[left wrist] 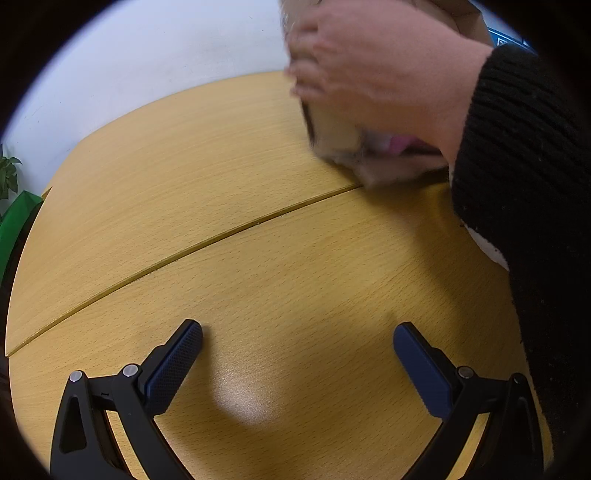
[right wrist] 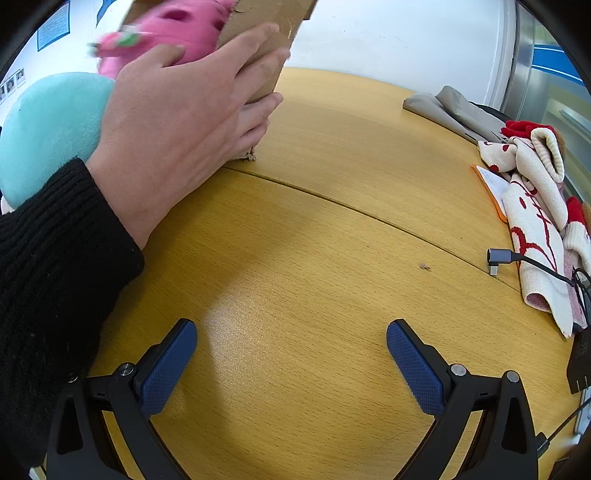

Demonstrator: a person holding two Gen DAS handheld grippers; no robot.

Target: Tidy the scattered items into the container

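Note:
A bare hand (right wrist: 177, 110) in a black sleeve tilts a brown cardboard box (right wrist: 266, 33) on the wooden table (right wrist: 314, 240). A pink soft toy (right wrist: 173, 29) shows at the box's mouth and a turquoise plush (right wrist: 51, 125) lies behind the hand. In the left wrist view the same hand (left wrist: 376, 62) grips the blurred box (left wrist: 332, 133). My left gripper (left wrist: 297, 343) is open and empty above the table. My right gripper (right wrist: 291, 341) is open and empty too.
At the right edge lie cream and red knitted socks (right wrist: 532, 206), a grey folded cloth (right wrist: 450, 107), an orange-edged card (right wrist: 491, 184) and a grey USB cable (right wrist: 506, 258). A green plant (left wrist: 11, 206) stands off the table's left.

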